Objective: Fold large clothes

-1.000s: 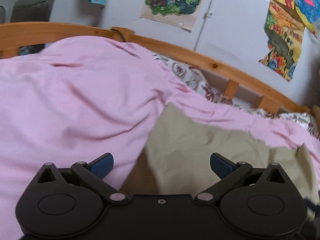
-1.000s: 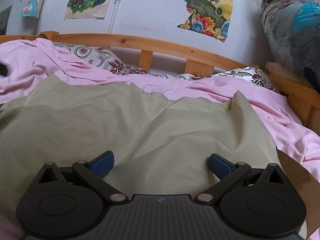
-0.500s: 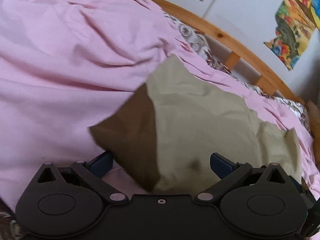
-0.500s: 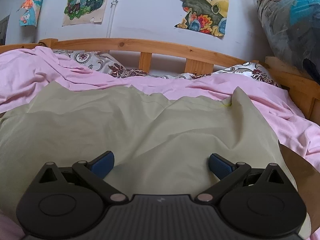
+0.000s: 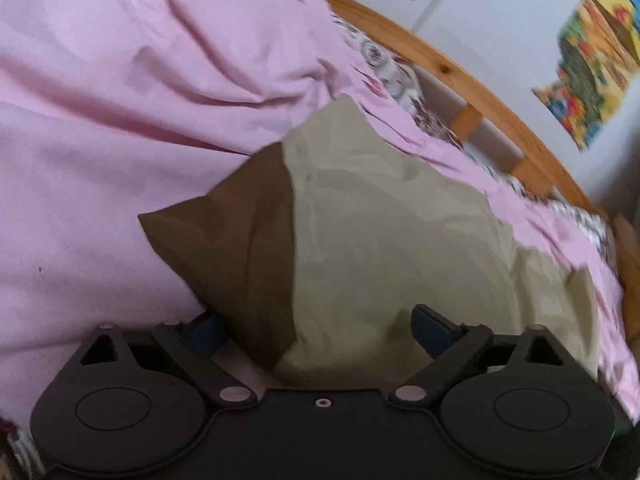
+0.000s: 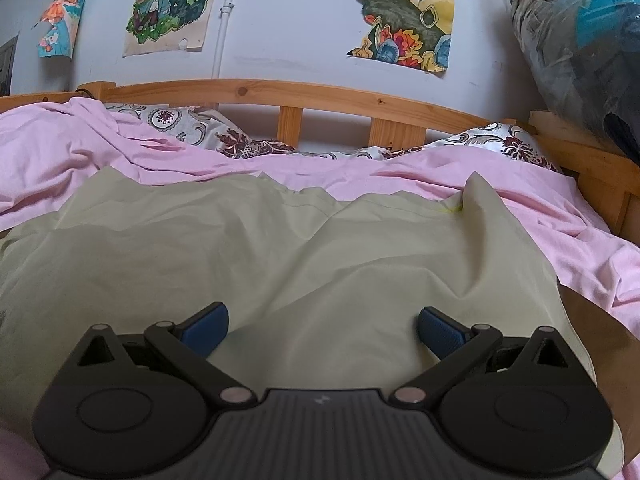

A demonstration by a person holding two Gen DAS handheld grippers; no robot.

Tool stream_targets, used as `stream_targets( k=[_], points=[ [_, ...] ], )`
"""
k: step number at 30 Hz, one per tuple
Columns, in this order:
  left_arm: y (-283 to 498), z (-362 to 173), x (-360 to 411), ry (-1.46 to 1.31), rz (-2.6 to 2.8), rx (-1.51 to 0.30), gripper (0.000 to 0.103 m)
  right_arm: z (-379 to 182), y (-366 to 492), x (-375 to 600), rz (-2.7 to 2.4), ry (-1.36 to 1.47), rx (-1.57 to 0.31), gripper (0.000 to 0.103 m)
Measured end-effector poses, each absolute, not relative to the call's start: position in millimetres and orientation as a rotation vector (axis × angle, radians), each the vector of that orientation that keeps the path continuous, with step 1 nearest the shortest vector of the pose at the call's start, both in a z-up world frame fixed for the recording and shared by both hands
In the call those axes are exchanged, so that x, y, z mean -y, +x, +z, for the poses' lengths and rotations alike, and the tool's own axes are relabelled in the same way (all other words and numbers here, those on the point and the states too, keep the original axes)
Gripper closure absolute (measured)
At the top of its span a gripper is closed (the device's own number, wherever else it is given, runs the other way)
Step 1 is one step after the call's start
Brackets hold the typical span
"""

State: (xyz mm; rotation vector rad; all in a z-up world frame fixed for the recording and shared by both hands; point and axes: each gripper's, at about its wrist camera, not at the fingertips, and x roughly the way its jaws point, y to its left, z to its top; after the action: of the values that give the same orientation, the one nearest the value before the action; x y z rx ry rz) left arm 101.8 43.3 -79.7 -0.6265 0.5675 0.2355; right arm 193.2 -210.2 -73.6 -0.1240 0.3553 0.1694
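A large khaki-green garment (image 5: 380, 240) lies spread on a pink bedsheet (image 5: 120, 120), with a dark brown part (image 5: 240, 248) along its left edge. My left gripper (image 5: 316, 330) is open, its fingers wide apart over the garment's near left corner where brown meets khaki. In the right wrist view the same garment (image 6: 280, 252) fills the foreground, and a brown part (image 6: 588, 328) shows at its right edge. My right gripper (image 6: 322, 330) is open and empty just above the cloth.
A wooden bed rail (image 6: 320, 96) runs along the far side, with patterned pillows (image 6: 192, 128) against it. Posters (image 6: 400, 12) hang on the white wall. A plastic-wrapped bundle (image 6: 580, 40) stands at the far right. Rumpled pink sheet (image 6: 580, 232) surrounds the garment.
My left gripper has tilted down and moved in over the garment's left corner, so the brown part now sits between its fingers. The right gripper has drifted slightly closer to the cloth.
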Motion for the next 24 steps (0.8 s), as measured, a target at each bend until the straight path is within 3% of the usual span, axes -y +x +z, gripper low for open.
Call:
stream_targets(
  k=[3,5,7,9,15,24],
  points=[
    [106,-81,-50,-0.681,0.243,-0.549,0.012,-73,192,213,0.177,-0.105,-0.357,0.0],
    [108,-79,-50,-0.676,0.266,-0.562,0.023,-70,189,219,0.183,-0.08,-0.361,0.0],
    [106,-75,-51,-0.667,0.304,-0.58,0.047,-67,183,222,0.129,-0.093,-0.341,0.0],
    [103,-74,-55,-0.671,0.327,-0.597,0.061,-66,180,218,0.115,-0.139,-0.327,0.0],
    [99,-62,-61,-0.664,0.279,-0.579,0.095,-71,183,211,0.161,-0.181,-0.345,0.0],
    [97,2,-36,-0.551,0.007,-0.383,0.099,-59,173,210,0.158,-0.285,-0.308,0.0]
  ],
)
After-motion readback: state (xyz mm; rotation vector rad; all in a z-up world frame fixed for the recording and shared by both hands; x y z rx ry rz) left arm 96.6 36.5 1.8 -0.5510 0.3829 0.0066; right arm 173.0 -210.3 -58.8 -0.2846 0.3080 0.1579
